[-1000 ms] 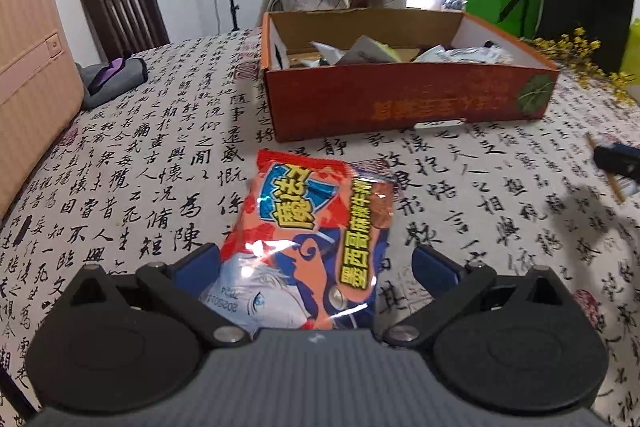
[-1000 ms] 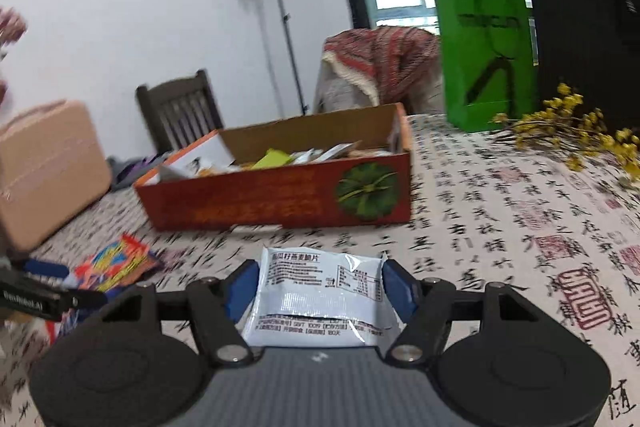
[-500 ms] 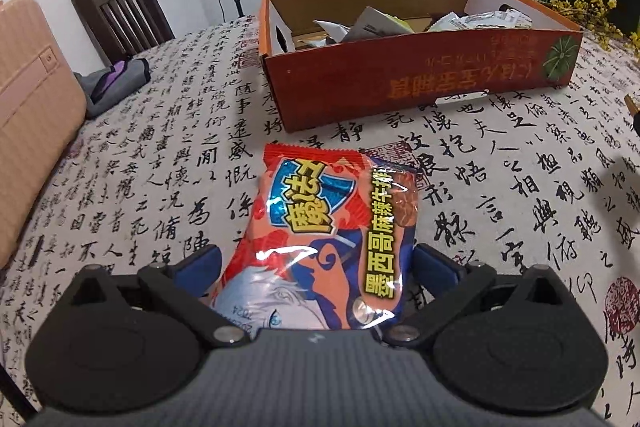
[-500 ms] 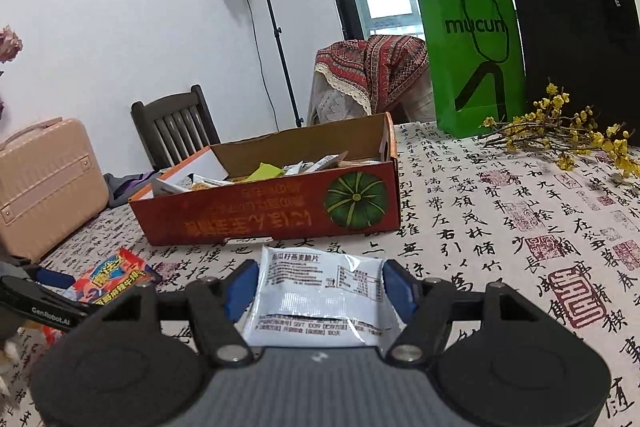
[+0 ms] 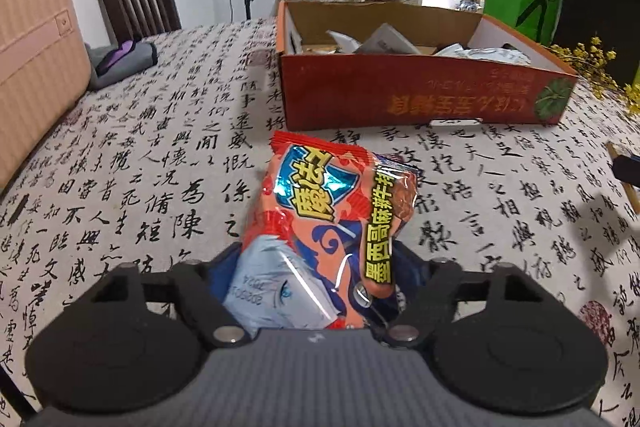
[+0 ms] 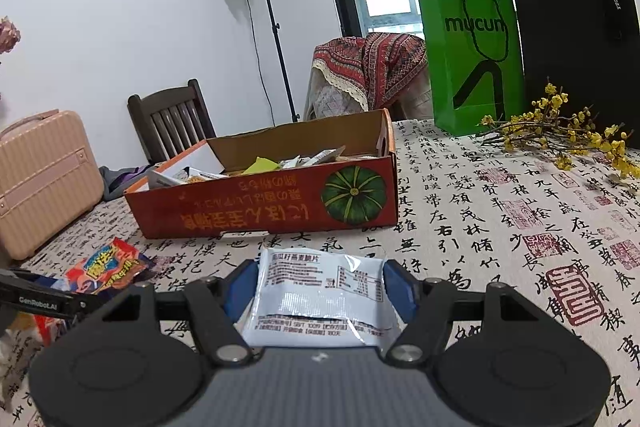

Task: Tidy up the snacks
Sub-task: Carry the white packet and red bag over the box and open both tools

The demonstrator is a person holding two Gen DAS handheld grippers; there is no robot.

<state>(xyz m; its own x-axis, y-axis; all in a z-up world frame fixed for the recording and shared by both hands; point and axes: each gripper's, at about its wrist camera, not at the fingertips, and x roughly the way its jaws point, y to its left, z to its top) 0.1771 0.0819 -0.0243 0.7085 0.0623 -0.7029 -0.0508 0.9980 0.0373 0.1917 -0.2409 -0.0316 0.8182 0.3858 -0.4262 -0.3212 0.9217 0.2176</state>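
Note:
My left gripper (image 5: 316, 267) is shut on a red and blue snack bag (image 5: 332, 211), which is lifted off the table and crumpled between the blue pads. The bag also shows in the right wrist view (image 6: 106, 265). My right gripper (image 6: 320, 283) is shut on a white snack packet (image 6: 320, 287) held above the table. An open red cardboard box (image 5: 424, 103) with several snack packets inside stands ahead of both grippers; it shows in the right wrist view (image 6: 264, 207) too.
A pink suitcase (image 5: 36, 47) stands at the left table edge with a grey pouch (image 5: 120, 61) beside it. A green bag (image 6: 472, 59), a black bag (image 6: 580, 39) and yellow flower sprigs (image 6: 560, 131) lie at the far right. Chairs stand behind the table.
My left gripper has closed on the red snack bag and lifted it off the table, squeezing it narrower. My right gripper has stayed shut on the white packet and shifted slightly.

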